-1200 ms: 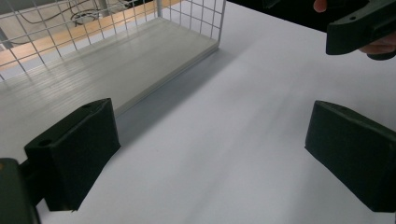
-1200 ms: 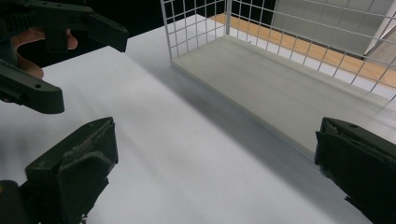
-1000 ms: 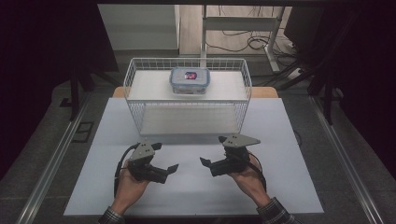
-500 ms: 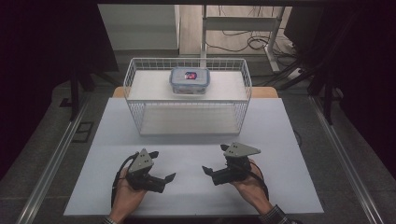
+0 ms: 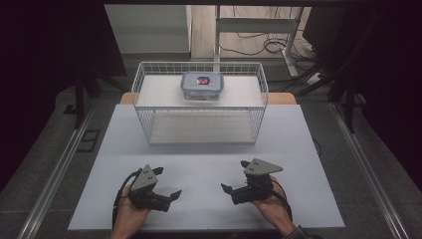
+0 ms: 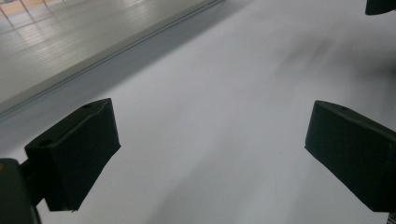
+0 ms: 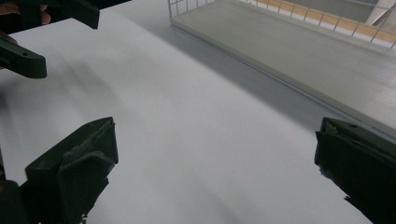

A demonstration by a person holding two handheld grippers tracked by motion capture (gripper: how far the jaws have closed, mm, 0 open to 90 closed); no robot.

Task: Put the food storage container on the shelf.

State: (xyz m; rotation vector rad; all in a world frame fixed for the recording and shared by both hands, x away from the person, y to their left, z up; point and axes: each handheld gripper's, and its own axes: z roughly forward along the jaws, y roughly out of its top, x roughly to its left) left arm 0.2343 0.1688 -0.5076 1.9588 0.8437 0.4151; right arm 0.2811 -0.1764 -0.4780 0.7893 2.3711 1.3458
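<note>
Both grippers, left and right, sit released, jaws wide apart, at the frame's bottom. The box, clear with a blue-rimmed lid, rests upper centre in the wire basket.

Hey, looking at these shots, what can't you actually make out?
- Container in the wire basket: contents too small and dim, high view.
- Right tool: far jaw cut off by the edge, right gripper view.
- Left tool: both jaws cropped by the frame, left gripper view.
</note>
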